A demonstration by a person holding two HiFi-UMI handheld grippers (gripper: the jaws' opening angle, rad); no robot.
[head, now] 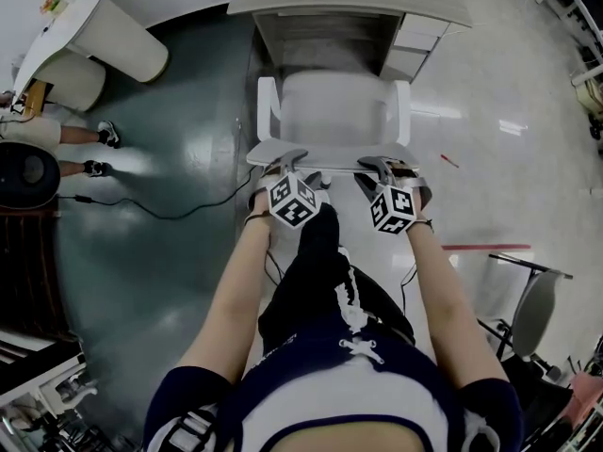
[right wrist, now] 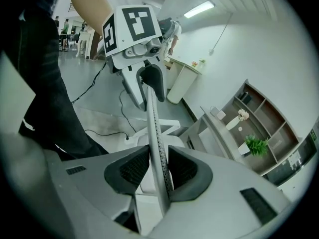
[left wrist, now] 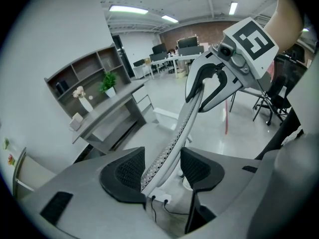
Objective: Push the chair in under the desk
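Head view: backrest between left tongs, right tongs

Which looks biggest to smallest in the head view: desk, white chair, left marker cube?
Desk and white chair: look alike; desk is cut by the top edge, so unranked.
Then left marker cube, smallest though nearest the camera.
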